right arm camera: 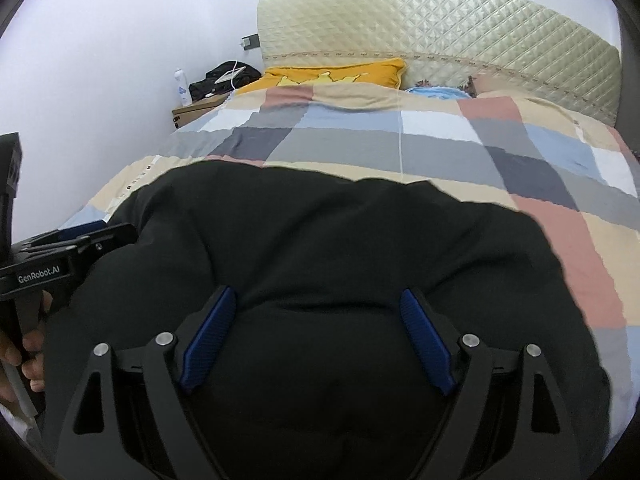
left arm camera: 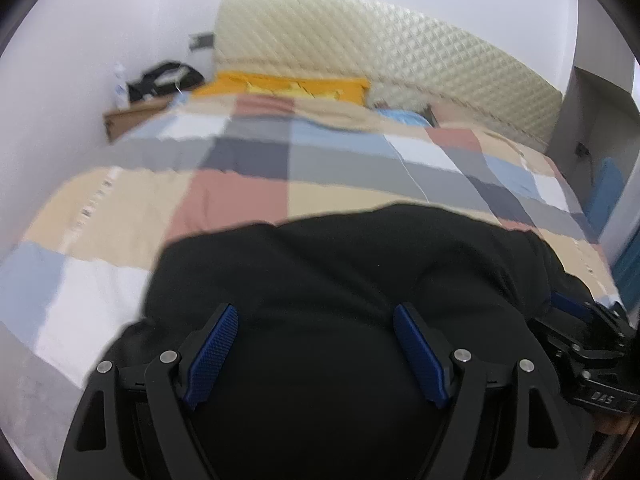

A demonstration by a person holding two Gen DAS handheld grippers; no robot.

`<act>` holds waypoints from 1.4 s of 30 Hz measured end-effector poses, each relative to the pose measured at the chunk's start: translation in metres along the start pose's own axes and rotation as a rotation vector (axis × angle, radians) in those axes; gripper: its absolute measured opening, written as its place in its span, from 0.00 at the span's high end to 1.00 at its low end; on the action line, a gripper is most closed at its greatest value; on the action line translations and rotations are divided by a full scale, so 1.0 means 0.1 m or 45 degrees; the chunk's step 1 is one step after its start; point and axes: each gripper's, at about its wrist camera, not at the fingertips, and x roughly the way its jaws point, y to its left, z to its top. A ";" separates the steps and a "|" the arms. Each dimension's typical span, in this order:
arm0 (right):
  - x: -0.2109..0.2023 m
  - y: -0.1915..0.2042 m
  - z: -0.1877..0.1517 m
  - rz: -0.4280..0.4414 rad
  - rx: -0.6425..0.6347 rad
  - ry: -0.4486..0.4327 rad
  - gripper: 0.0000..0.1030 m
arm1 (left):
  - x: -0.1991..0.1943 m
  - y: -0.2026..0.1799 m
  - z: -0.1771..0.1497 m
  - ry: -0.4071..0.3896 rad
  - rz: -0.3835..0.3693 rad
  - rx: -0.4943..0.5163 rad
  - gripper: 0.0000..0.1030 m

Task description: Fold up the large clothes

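Observation:
A large black garment lies bunched on the near part of the checked bedspread; it also fills the lower right wrist view. My left gripper is open, its blue pads spread wide over the black cloth, nothing between them. My right gripper is open too, its pads wide over the garment. The right gripper's body shows at the right edge of the left wrist view. The left gripper's body shows at the left edge of the right wrist view, held by a hand.
The bed has a quilted cream headboard, a yellow pillow and a blue pillow. A wooden nightstand at the far left holds a white bottle and dark items. White walls surround the bed.

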 end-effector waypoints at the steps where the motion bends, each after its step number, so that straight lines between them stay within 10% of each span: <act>1: -0.06 0.00 0.00 0.001 0.010 -0.010 0.18 | -0.07 -0.02 0.00 -0.018 0.025 0.011 0.22; 29: -3.96 0.61 0.57 0.022 0.033 -0.630 0.03 | -3.88 -0.37 0.55 -0.478 -0.027 0.059 0.15; 42: -4.56 0.98 0.00 -0.007 -0.033 -0.738 0.00 | -4.53 -0.40 0.01 -0.558 -0.022 -0.020 0.15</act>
